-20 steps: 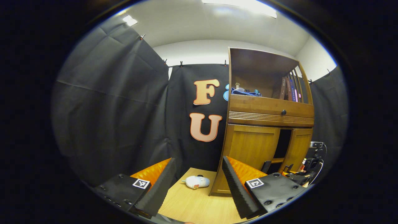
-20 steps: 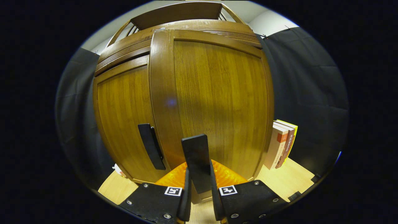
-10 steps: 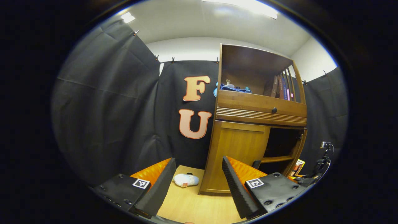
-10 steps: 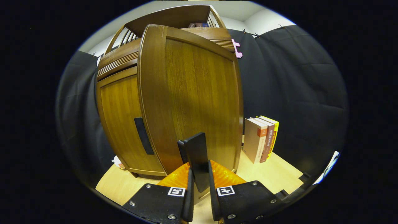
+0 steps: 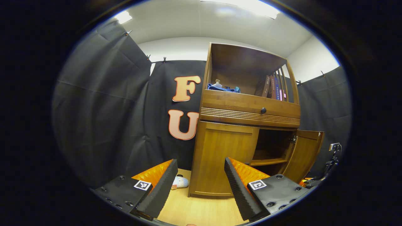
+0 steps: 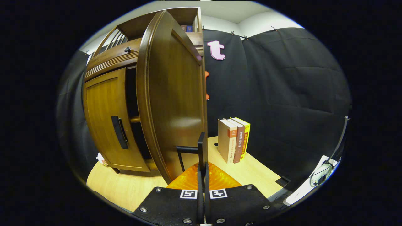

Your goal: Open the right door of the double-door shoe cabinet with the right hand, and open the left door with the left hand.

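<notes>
Hanging back from the shoe cabinet (image 5: 248, 125), the left claw (image 5: 199, 185) has its fingers spread wide with nothing between them. Left gripper view: cabinet stands on the light wood table (image 5: 198, 213), against the black cloth. Left door (image 5: 224, 160) sits flush and closed; right door (image 5: 303, 155) is swung out, with the dark inside and one bare shelf board (image 5: 267, 161) showing. Open top bay holds a blue cloth bundle (image 5: 221, 88) with a small bottle, plus upright books (image 5: 273, 92) by the slats. A drawer with a round knob (image 5: 263, 110) sits below that bay. A small pale plush toy (image 5: 179, 182) lies on the table near the cabinet's left foot.

Right gripper view: right claw (image 6: 202, 175) is pressed together, pinching the black bar handle (image 6: 201, 150) of the right door (image 6: 171, 103), which stands wide open, nearly edge-on. Left door (image 6: 105, 119) is closed, and its vertical black handle (image 6: 119, 131) is on the edge nearest the gap. Three books (image 6: 234, 139) stand upright on the table beside the open door.

Handling, as a guess: the doors look like stiff wood panels on hinges, moderately light, swinging in an arc. The slim handle is the obvious grab point; it is hard and smooth, so pinch squarely across it and pull along the arc. The left handle is next for the left claw.
</notes>
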Motion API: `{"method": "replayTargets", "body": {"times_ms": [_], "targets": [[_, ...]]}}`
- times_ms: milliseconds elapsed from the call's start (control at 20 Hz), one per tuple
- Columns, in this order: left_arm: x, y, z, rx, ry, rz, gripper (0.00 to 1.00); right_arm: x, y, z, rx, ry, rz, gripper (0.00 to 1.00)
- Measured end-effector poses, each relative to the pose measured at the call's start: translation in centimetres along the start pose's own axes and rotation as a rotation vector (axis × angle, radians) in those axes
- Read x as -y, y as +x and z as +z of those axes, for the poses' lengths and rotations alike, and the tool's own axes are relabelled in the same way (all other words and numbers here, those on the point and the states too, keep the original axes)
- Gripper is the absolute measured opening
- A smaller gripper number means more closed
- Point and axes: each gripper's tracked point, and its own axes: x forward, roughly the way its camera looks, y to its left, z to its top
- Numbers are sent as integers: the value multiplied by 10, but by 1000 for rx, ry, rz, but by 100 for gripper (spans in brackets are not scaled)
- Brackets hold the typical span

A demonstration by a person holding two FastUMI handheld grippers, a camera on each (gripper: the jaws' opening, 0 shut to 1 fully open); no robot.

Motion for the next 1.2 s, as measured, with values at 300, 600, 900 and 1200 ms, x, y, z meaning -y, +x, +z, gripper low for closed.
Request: {"method": "replayTargets", "body": {"times_ms": [300, 600, 900, 1200], "targets": [[55, 4, -9, -23, -5, -56, 94, 24, 2, 1, 4, -36, 85, 0], [99, 8, -14, -33, 2, -80, 97, 55, 10, 4, 18, -45, 157, 0], [129, 19, -33, -57, 19, -76, 94, 81, 10, 2, 36, -23, 211, 7], [151, 36, -59, -59, 51, -62, 94, 113, 3, -2, 31, -21, 226, 4]]}}
